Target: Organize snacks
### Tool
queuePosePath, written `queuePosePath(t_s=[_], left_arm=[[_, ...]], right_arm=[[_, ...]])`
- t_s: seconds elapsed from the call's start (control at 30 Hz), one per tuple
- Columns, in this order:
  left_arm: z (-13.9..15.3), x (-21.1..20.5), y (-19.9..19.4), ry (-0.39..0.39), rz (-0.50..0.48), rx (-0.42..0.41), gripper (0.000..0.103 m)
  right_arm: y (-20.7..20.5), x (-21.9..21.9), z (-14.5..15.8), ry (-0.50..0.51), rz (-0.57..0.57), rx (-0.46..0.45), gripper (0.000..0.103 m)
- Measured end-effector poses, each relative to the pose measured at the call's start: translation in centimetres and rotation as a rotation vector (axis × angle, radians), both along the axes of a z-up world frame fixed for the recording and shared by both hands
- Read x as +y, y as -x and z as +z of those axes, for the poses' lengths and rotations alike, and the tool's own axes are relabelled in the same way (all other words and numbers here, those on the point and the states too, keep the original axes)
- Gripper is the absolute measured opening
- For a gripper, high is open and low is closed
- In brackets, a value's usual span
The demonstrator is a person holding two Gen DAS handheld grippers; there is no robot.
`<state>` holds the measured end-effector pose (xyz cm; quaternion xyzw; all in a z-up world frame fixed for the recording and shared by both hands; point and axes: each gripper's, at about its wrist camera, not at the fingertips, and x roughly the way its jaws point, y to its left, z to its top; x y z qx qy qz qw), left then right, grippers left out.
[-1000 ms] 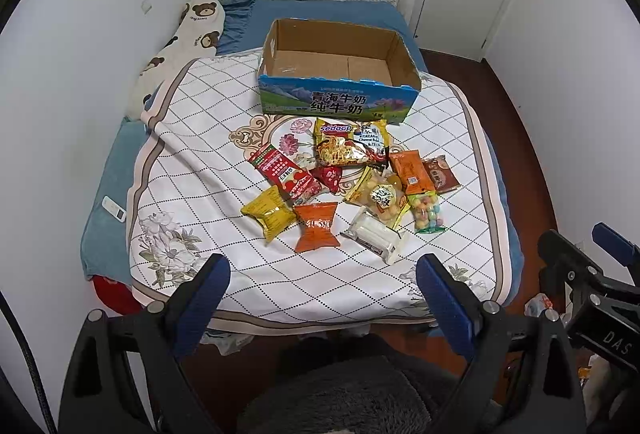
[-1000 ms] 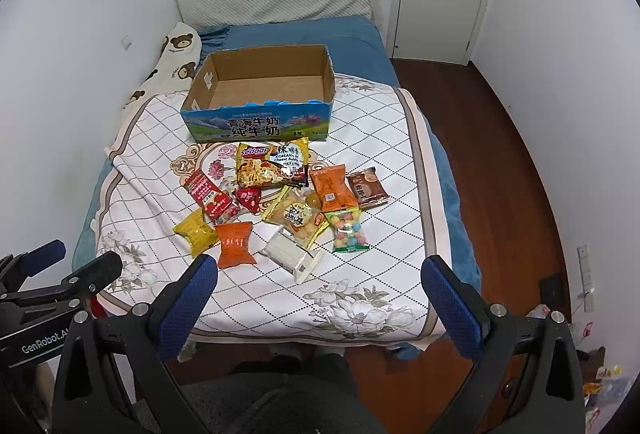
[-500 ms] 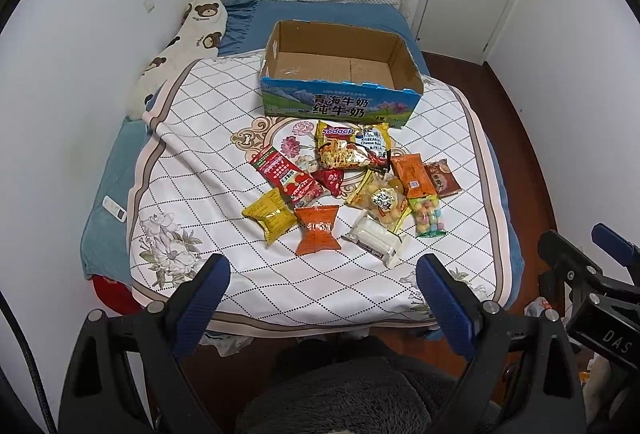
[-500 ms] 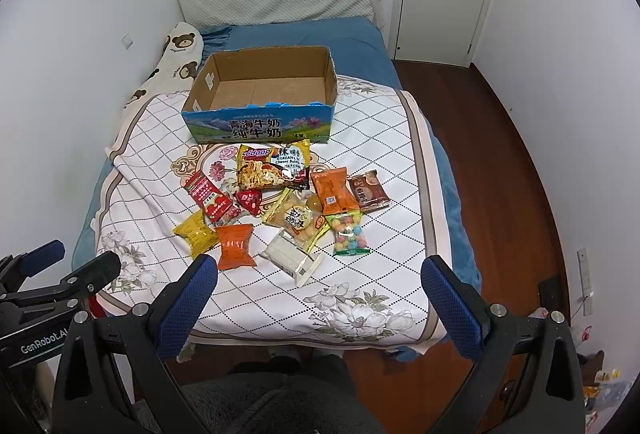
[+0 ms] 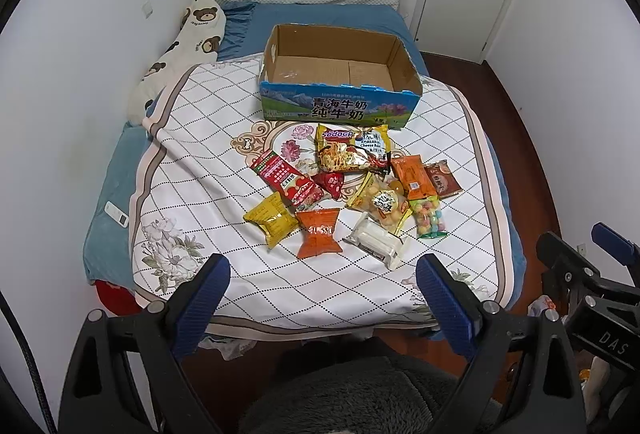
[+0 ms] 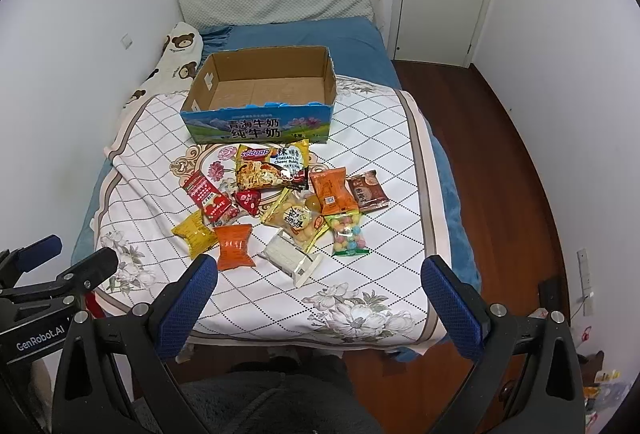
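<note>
Both views are evenly lit by cool, soft room light from above, with only faint shadows. The snack wrappers show small glints, and the wooden floor has a dull sheen. Detail is sharp. Fisheye lenses bend the walls and blacken the corners.

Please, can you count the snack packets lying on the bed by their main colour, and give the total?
Yellow packets: 3
Orange packets: 2
Red packets: 2
Brown packet: 1
White packet: 1
Clear bag of coloured candies: 1
Total: 10
</note>
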<state>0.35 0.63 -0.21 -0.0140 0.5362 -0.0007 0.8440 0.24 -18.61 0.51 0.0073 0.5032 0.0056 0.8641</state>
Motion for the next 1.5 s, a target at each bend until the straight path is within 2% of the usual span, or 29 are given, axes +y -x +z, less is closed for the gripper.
queuePosePath(t_s=[1.13, 1.3, 1.4, 1.47, 1.5], left_arm=[[0.0, -0.1, -0.2, 0.002, -0.003, 0.007, 0.095], [-2.4, 0.2, -2.1, 0.056, 0.018, 0.070, 0.095], [-5.4, 0.5, -4.2, 0.093, 0.051, 0.122, 0.095], [-8.0, 0.5, -5.9, 0.086, 0.071, 0.177, 0.095], [-9.3, 0.6, -6.8, 0.106, 0.079, 0.208, 0.095]], right_arm=[[-0.6, -0.1, -0.1, -0.025, 0.003, 0.018, 0.103], [-2.2, -1.3, -2.0, -0.053, -0.008, 0.051, 0.103], [-4.0, -2.6, -4.6, -0.071, -0.021, 0.079, 0.103], [-5.5, -3.7, -7.1, -0.078, -0.038, 0.112, 0.103], [-6.3, -4.1, -8.4, -0.077, -0.045, 0.130, 0.103]])
